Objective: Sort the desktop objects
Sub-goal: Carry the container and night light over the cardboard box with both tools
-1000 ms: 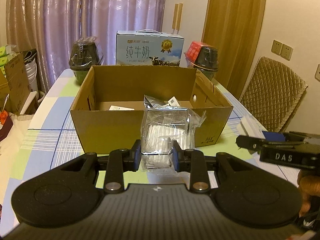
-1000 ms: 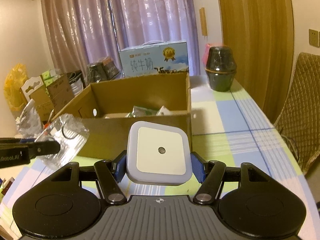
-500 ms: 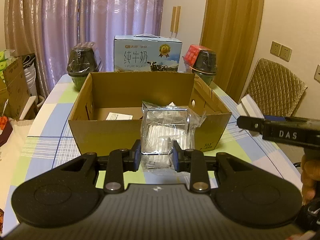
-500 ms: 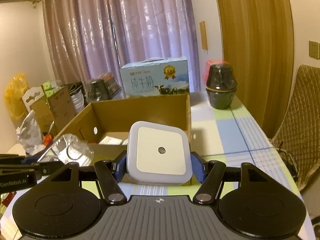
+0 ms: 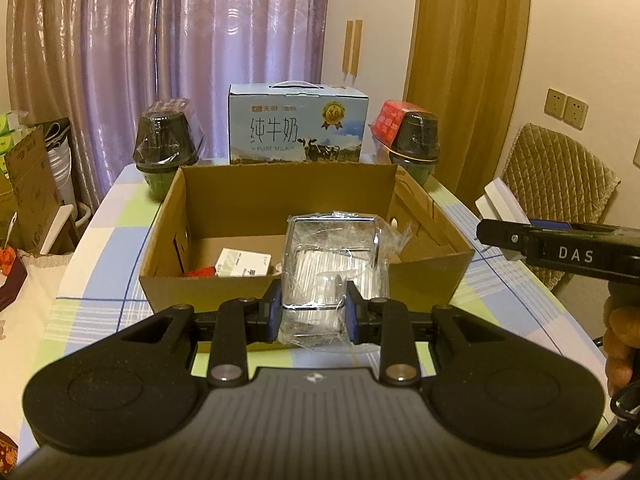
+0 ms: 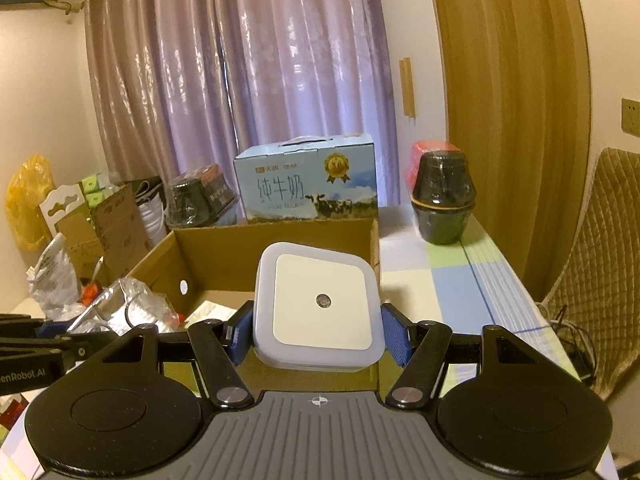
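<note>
The left gripper (image 5: 313, 312) is clamping a clear plastic packet (image 5: 334, 268) above the near wall of the cardboard box (image 5: 424, 284). The right gripper (image 6: 318, 338) is gripping a white square night light (image 6: 320, 306) over that box, with the milk carton (image 5: 298, 130) standing behind.

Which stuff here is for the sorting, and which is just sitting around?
For the sorting:
left gripper holding the plastic-wrapped packet
right gripper holding the white night light
cardboard box

Just sitting around:
milk carton
two dark pots
chair
</note>
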Demonstrator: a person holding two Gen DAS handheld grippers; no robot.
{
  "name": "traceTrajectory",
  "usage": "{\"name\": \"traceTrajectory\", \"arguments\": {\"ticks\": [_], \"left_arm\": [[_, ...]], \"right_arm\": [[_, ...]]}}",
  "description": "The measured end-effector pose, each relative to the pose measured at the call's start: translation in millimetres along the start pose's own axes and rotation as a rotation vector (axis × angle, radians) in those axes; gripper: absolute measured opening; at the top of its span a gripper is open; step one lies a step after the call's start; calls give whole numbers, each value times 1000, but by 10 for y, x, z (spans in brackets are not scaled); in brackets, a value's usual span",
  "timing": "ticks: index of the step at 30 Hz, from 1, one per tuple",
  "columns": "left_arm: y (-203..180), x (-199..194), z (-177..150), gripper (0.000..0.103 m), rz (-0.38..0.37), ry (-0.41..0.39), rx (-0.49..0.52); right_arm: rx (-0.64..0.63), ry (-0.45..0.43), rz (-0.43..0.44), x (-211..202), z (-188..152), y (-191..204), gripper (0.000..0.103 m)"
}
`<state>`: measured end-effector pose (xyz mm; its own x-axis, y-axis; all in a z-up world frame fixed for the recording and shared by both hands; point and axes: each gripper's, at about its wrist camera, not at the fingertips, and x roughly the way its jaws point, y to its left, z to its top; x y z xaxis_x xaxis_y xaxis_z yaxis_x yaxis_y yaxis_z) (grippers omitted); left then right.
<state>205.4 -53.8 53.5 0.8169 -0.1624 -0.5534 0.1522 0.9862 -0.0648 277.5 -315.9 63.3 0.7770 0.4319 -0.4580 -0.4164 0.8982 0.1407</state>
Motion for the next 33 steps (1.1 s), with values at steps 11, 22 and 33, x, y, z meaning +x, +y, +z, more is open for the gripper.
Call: {"name": "traceTrajectory", "arguments": {"ticks": [11,22,33], "left_arm": [[201,282,289,25,20,-14,-11],[355,615,456,25,32,-1,-42],[471,844,507,25,42,18,-57]], "right_arm": [[21,-18,3,267,182,-72,62],[21,-31,18,594,330,-1,62],[27,-26,8,816,397,-49,62]]}}
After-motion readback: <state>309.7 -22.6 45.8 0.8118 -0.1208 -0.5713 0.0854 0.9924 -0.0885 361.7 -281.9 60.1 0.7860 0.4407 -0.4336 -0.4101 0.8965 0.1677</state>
